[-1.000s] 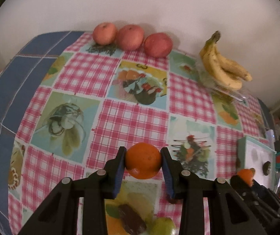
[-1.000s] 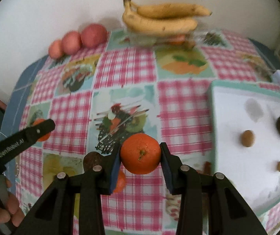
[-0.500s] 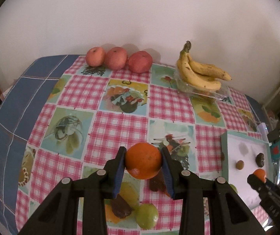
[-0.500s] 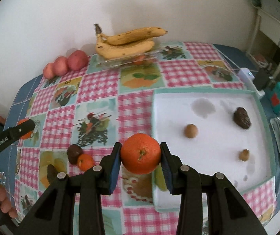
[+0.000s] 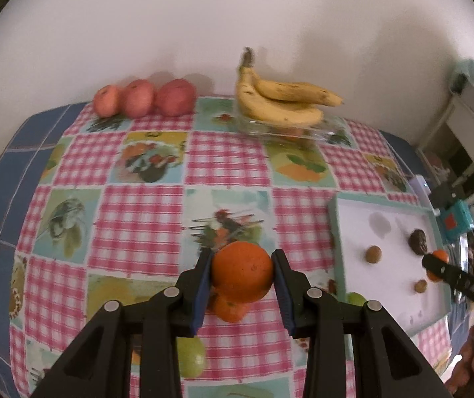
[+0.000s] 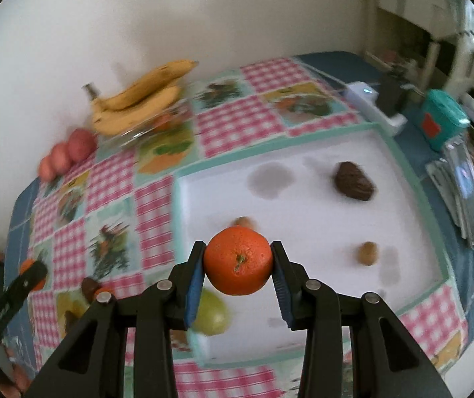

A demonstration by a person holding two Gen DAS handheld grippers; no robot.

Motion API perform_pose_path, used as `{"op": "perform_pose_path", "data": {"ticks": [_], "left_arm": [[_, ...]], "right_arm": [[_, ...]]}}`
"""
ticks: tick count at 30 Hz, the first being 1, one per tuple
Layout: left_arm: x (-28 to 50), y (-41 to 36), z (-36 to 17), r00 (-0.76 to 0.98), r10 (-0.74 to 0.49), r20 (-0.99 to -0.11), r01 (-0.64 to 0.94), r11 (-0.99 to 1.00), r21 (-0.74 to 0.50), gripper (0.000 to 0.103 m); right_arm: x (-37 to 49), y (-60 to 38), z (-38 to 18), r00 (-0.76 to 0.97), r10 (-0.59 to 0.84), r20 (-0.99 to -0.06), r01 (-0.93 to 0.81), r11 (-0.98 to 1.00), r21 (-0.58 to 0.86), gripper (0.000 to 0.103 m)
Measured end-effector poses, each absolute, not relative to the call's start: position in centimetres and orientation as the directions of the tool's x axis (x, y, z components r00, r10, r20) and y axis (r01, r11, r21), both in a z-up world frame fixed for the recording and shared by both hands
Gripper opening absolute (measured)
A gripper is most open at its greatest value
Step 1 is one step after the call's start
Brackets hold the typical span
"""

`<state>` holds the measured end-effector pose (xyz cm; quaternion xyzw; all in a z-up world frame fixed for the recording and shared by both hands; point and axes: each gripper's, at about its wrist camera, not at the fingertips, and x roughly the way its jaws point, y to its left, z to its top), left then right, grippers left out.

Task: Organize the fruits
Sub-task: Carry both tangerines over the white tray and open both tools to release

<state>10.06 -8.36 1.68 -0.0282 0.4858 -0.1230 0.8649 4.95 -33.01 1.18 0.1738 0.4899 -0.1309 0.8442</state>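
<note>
1. Left wrist view: my left gripper (image 5: 241, 273) is clamping an orange (image 5: 241, 272) between its blue pads, carrying it clear above the checked tablecloth (image 5: 144, 225). Pads are sitting on the widest part of the fruit, so it looks secure.
2. Right wrist view: my right gripper (image 6: 237, 262) is clamping a second orange (image 6: 237, 260) the same way, stem end facing the camera, hanging over the near left part of the white tray (image 6: 303, 205).
3. I'm reading the tray as the drop zone. It is already holding a dark wrinkled fruit (image 6: 354, 180) and two small brown round ones (image 6: 368, 252).
4. More fruit is lying on the cloth below: another orange (image 5: 230, 308) right under the left gripper and a green fruit (image 5: 190, 355) nearer the camera. A second green fruit (image 6: 212, 311) is sitting at the tray's near left edge.
5. Bananas (image 5: 283, 102) are resting on a glass dish (image 5: 303, 131) by the wall, and three red apples (image 5: 144, 98) are lined up beside them; those look sorted.
6. I'm judging the right orange as closest to release and the left one as further off.
</note>
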Motion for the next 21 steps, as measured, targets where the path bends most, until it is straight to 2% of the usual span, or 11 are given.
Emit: {"op": "perform_pose_path", "data": {"ticks": [5, 11, 21], "left_arm": [[8.9, -11.8, 1.8, 0.492, -0.277, -0.826, 0.267, 0.95, -0.16, 0.038], [7.8, -16.5, 0.8, 0.459, -0.379, -0.804, 0.384, 0.9, -0.205, 0.038], [7.7, -22.7, -2.6, 0.404, -0.415, -0.815, 0.491, 0.85, -0.19, 0.038]], "right_arm": [[4.0, -36.7, 1.3, 0.474, -0.102, -0.874, 0.475, 0.866, 0.157, 0.04], [3.3, -39.4, 1.4, 0.473, -0.146, -0.869, 0.534, 0.832, 0.152, 0.04], [4.3, -41.4, -1.0, 0.489, -0.104, -0.866, 0.537, 0.818, 0.205, 0.04]]}}
